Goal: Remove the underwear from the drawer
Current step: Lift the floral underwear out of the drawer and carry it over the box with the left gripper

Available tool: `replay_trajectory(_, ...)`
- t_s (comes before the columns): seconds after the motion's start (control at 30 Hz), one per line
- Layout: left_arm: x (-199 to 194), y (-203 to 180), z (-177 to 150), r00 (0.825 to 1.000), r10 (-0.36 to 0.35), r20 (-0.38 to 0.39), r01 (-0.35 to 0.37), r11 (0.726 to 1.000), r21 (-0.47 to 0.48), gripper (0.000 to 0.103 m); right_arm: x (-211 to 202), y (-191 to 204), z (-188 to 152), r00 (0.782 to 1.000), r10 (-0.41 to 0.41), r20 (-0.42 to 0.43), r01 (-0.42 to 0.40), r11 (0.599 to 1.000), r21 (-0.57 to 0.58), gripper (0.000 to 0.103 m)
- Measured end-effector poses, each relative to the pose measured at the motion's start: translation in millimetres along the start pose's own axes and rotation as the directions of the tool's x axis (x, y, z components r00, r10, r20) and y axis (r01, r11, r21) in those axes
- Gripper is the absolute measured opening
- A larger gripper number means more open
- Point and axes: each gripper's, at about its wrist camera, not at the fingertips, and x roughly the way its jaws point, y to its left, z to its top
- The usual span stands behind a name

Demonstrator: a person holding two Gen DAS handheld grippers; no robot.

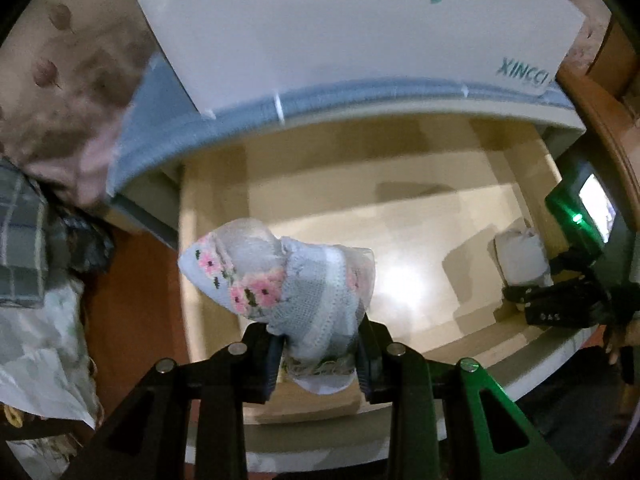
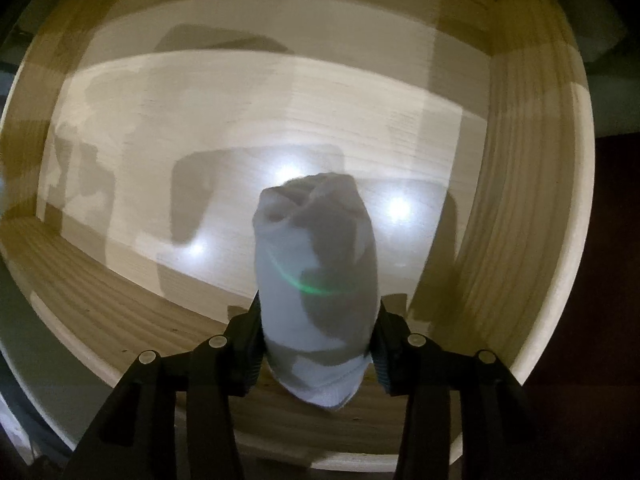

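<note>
A rolled pair of underwear [image 1: 288, 280], pale grey-blue knit with pink flowers, is clamped between the black fingers of my left gripper [image 1: 320, 344], which holds it up above the open wooden drawer [image 1: 400, 168]. At the drawer's right end my right gripper [image 1: 536, 296] points down at a plain white roll [image 1: 520, 256]. In the right wrist view that white rolled underwear [image 2: 316, 264] fills the gap of the right gripper [image 2: 318, 332], and both pads press its sides just over the drawer bottom [image 2: 200, 120]. The rest of the drawer floor looks bare.
A white box with a teal logo [image 1: 360, 20] lies on the cabinet top behind the drawer. Brown flowered fabric [image 1: 60, 80] and a plaid cloth [image 1: 20, 240] pile at the left, with crumpled pale bags [image 1: 40, 352] below. Drawer walls [image 2: 520, 160] ring the right gripper closely.
</note>
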Motion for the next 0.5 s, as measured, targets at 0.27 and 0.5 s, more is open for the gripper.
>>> replay_trajectory(0.27, -48, -4, 0, 0.982, 0.066, 0.176, -0.072, 0.997, 0.033, 0.030, 0, 20, 7, 1.000, -0.021, -0.003, 0.021, 1.000, 0.002, 0.042)
replay_trajectory(0.5, -82, -4, 6, 0.959, 0.095, 0.267, -0.113, 0.992, 0.053, 0.030, 1, 29, 6, 1.000, -0.027, -0.003, 0.027, 1.000, 0.003, 0.043)
